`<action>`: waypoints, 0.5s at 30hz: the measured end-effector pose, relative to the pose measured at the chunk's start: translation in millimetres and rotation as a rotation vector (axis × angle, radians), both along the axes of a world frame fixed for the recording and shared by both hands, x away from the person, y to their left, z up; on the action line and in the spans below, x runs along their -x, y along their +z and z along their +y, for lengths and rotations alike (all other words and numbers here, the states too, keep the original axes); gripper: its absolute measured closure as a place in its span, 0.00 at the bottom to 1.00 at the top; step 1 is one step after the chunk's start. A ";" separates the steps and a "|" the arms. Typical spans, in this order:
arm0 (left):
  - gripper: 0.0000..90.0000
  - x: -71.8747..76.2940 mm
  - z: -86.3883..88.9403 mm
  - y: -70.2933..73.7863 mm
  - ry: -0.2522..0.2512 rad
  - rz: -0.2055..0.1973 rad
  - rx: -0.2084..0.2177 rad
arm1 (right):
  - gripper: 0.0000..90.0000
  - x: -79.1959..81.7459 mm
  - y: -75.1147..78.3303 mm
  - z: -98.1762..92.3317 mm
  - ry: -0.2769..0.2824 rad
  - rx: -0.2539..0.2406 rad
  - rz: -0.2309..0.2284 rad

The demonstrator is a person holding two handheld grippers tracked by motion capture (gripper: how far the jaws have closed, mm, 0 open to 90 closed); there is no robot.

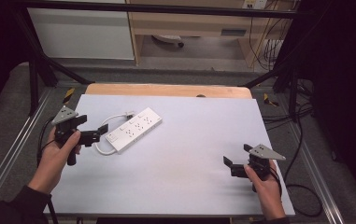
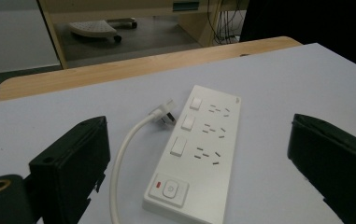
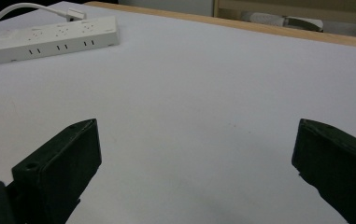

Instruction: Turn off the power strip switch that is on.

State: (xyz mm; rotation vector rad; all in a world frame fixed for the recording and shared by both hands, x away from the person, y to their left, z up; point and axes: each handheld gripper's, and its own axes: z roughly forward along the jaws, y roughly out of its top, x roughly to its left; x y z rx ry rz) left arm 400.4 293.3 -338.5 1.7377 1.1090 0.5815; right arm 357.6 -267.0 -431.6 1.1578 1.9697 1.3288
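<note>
Power strip point(image 1: 134, 130), white with its cord point(image 1: 104, 140) looped beside it, lies slanted on the left part of the pale table sheet point(image 1: 189, 154). The left gripper point(image 1: 102, 132) is held low by the left hand point(image 1: 63, 147), pointing at the strip's switch end, jaws spread wide and empty. The right gripper point(image 1: 227, 162), gripped by the right hand point(image 1: 262, 179) near the table's right edge, points left, jaws likewise wide apart, holding nothing. No writing is readable.

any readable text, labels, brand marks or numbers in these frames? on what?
None can be read.
Power strip: no words; a tiny mark at its far corner is too small to read, and its main switch bears only a faint symbol beside a red dot.
Label on the wooden shelf: too blurred to read.
</note>
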 end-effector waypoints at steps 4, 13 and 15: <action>0.06 6.5 3.4 -1.8 0.001 0.001 0.009 | 0.02 0.1 0.1 0.1 0.001 -0.001 0.001; 0.07 21.0 7.0 -7.9 -0.008 0.009 0.024 | 0.02 -0.1 -0.5 0.4 -0.001 0.007 0.003; 0.07 23.6 7.8 -9.2 -0.009 0.011 0.029 | 0.02 0.1 -0.5 0.3 -0.001 0.009 0.003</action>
